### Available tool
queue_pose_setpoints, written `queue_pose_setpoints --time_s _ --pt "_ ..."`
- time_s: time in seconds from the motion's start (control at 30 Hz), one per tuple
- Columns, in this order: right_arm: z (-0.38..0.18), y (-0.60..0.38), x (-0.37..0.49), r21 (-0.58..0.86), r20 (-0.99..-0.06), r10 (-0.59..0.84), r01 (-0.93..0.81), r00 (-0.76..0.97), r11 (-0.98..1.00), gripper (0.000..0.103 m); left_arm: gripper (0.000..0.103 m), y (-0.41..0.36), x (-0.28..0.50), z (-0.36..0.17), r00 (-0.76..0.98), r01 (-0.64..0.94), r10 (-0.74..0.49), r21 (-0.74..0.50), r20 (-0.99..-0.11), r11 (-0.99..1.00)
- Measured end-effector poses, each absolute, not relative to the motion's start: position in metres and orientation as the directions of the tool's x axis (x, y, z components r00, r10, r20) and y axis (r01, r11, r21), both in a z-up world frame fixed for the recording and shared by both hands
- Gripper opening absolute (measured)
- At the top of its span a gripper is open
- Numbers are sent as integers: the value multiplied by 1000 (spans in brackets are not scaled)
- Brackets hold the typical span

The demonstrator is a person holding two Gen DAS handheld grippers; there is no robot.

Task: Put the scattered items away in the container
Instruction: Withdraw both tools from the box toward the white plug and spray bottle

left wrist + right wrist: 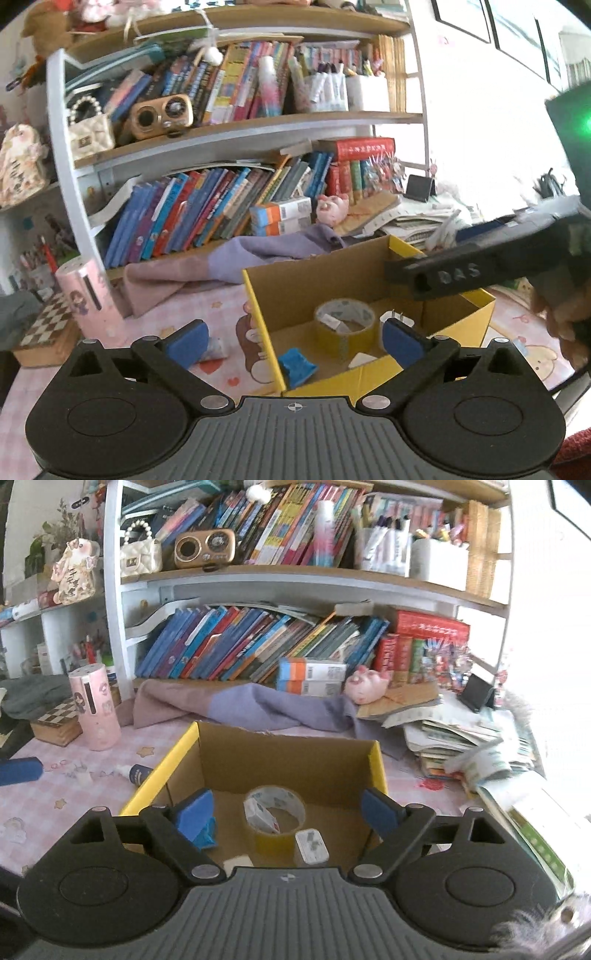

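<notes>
Both tongs, left (293,341) and right (288,812), gaping empty above open yellow-edged cardboard box (284,753), brown tape roll (275,818) inside, pink tabletop (55,786) around.

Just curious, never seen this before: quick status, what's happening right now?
Both tongs, left and right, open, empty. Tape roll, charger in box. Small bottle still on table.

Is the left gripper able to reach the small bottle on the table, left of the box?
Probably yes. The left gripper is open and empty, and the small bottle lies in the open outside the box.
</notes>
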State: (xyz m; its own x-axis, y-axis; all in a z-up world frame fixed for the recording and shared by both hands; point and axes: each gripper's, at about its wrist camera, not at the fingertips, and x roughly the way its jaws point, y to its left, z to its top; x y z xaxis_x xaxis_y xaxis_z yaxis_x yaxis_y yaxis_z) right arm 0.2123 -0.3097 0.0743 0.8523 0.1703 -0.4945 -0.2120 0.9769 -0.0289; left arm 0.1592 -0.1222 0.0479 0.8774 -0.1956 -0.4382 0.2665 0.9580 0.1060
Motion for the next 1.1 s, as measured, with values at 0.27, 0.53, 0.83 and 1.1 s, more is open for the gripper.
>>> queue_pose_setpoints --time_s 0.27,0.53,0.83,1.1 --pt "69 -300 171 -6 -440 97 -111 893 994 96 102 -112 143 47 881 277 -216 90 -420 957" --pt "64 -279 145 -34 -453 62 -87 889 996 98 102 -93 124 44 873 286 -226 79 -432 955" --pt "59 -254 109 -48 -462 18 -46 887 998 100 102 -65 95 41 862 290 -233 63 -450 955" --pt "55 -229 71 -51 -474 -2 -25 880 998 101 102 -42 69 37 850 306 -244 60 -467 950"
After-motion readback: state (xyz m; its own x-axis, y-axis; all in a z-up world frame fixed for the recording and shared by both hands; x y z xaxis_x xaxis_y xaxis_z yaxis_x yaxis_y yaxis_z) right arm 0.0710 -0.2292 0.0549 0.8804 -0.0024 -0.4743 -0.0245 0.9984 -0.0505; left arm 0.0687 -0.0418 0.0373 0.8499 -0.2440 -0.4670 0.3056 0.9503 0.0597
